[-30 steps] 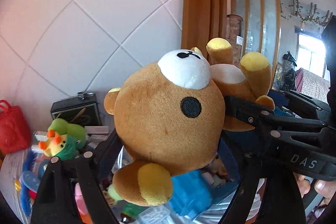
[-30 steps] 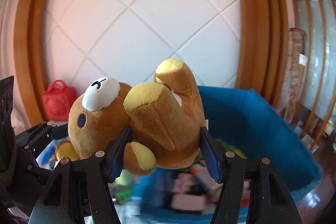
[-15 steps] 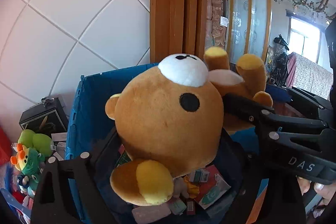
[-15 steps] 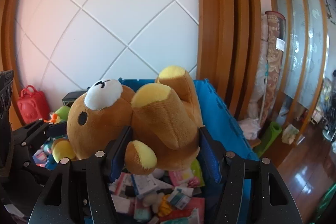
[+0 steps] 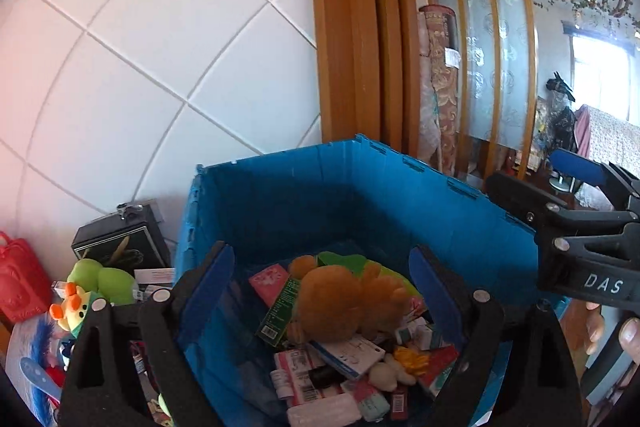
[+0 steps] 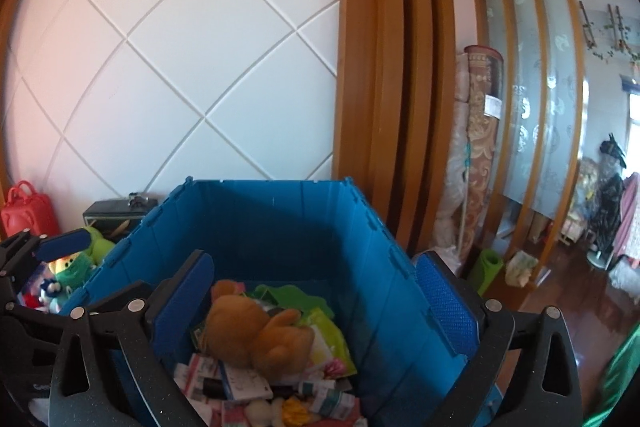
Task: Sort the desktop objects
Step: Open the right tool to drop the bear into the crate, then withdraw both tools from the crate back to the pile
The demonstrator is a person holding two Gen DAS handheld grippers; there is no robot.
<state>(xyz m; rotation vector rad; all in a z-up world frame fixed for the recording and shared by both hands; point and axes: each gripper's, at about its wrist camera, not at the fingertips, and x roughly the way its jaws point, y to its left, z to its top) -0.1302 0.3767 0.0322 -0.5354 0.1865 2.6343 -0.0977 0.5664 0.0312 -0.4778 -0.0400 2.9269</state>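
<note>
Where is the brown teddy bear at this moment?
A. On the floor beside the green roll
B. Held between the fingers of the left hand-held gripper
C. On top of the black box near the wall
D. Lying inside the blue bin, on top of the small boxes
D: the bear lies on the boxes inside the bin, and both the left hand-held gripper and the right hand-held gripper are open with nothing between their fingers.

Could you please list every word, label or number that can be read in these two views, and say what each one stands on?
"DAS": white letters on the black body of the right gripper, seen in the left wrist view.
Print on the small boxes and packets in the blue crate: too small and blurred to read.
Label on the rolled rug: unreadable.
</note>
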